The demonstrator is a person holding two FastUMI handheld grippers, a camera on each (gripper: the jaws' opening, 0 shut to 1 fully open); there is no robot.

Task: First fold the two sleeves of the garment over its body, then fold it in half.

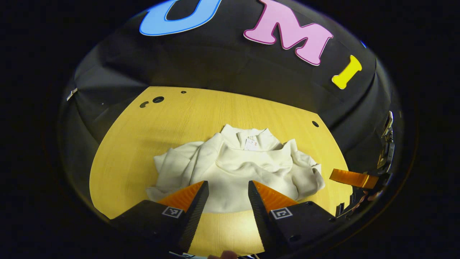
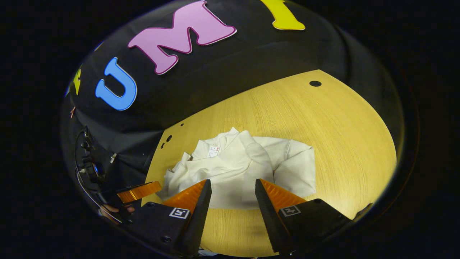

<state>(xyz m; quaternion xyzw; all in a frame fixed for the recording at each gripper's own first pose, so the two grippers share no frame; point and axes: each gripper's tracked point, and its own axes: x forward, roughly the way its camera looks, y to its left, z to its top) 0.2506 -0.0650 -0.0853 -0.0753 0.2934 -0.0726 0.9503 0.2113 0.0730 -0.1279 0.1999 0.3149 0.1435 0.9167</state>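
- The left gripper (image 1: 228,187) has two wedge-shaped fingers with fine ribs on the outer faces and small teeth on the inner edges.
- Each finger sits on a dark block with a small square black-and-white marker (one per block).
- The right gripper (image 2: 232,185) has the same build, with round screw holes in its blocks.
- Beside the other gripper's body, thin dark cables loop in the right gripper view.
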